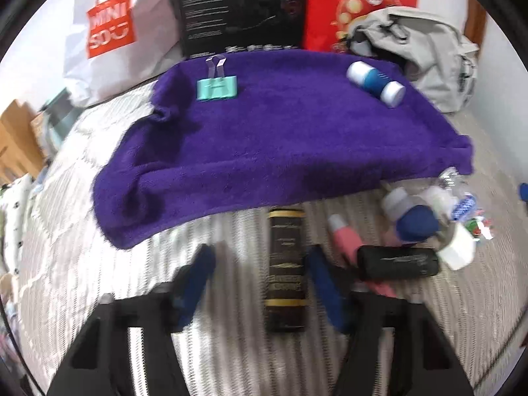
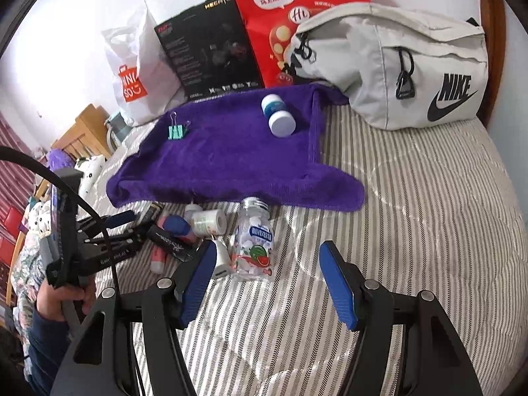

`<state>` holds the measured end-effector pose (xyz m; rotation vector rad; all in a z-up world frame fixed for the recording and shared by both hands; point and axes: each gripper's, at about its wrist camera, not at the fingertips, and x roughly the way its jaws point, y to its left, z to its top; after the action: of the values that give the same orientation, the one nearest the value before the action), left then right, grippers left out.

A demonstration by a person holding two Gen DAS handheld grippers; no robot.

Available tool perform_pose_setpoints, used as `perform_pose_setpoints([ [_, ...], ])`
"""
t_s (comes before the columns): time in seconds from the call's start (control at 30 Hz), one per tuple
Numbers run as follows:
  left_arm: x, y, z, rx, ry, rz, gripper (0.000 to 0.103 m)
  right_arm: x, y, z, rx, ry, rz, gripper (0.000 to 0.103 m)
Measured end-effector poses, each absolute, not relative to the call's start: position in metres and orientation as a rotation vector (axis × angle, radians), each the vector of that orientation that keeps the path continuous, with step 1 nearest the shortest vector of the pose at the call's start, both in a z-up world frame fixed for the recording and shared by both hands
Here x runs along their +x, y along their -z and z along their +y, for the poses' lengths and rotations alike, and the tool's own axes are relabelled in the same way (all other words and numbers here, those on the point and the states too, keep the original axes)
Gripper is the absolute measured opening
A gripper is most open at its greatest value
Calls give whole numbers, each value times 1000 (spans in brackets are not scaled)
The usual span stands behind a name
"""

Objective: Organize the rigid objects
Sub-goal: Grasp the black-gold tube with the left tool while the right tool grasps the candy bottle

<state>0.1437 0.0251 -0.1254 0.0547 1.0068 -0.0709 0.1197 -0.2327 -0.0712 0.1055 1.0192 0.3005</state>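
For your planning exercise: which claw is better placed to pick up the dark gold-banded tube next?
Left. The left claw is open with the tube lying between its fingers. The right claw is open over bare bedding, nearer the clear bottle.

On the towel (image 2: 231, 158), the clip (image 2: 177, 130) lies left of the bottle (image 2: 279, 115).

I see a striped bed (image 2: 412, 204) carrying a purple towel (image 2: 231, 161) and a grey Nike bag (image 2: 396, 66). Small bottles (image 2: 254, 241) lie clustered just beside the towel's near edge.
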Motion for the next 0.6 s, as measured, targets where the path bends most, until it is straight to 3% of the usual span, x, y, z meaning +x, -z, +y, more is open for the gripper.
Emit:
perform_pose_setpoints([
  [0.13,143,124,14,88,111,993,23,126,83,-231,125,-295,1045,64],
  [0.6,141,123,16,79,126,980,23,151,129,-190,-34,-234,1100,64],
])
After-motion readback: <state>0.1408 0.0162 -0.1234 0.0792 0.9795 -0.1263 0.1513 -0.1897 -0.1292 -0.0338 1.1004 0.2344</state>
